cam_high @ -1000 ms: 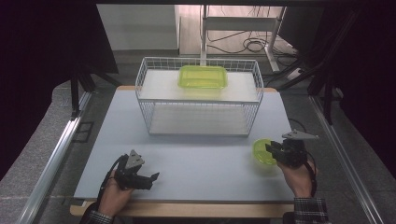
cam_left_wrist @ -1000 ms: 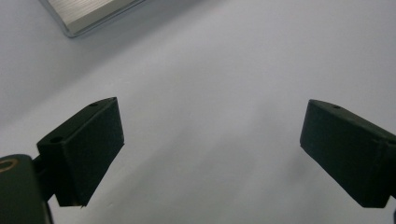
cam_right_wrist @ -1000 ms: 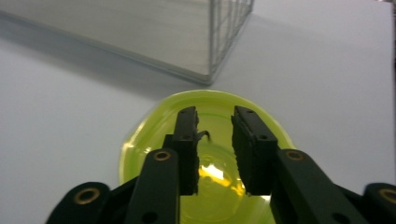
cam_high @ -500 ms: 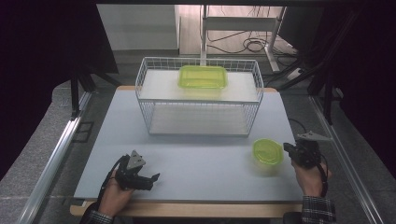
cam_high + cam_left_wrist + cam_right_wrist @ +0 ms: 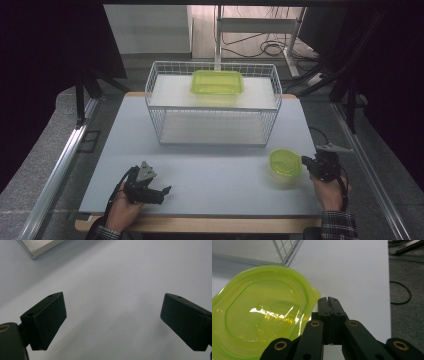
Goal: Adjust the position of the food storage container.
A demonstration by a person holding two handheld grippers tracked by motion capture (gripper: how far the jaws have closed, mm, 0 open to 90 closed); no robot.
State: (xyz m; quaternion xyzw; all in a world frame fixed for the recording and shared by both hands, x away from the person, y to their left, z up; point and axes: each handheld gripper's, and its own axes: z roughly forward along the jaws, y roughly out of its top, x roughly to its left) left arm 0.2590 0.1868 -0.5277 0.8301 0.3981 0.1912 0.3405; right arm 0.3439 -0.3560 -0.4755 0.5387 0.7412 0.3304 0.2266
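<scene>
A round translucent green lid [image 5: 285, 162] lies flat on the pale table at the right, and it looms large in the right gripper view [image 5: 259, 315]. My right gripper [image 5: 306, 162] sits just to its right, low over the table. Its jaws are shut together with nothing between them [image 5: 328, 300], beside the lid's small tab. At the front left my left gripper [image 5: 162, 192] rests in the hand with its jaws wide open over bare table [image 5: 112, 317].
A white wire basket [image 5: 212, 108] stands at the table's middle back with a green rectangular container [image 5: 217, 82] in it; its corner shows in the right gripper view [image 5: 287, 252]. A cable loop [image 5: 399, 293] lies on the floor past the right edge.
My right gripper moved right and down, off the lid to its right side, and its jaws came together. The lid and the left gripper stayed where they were.
</scene>
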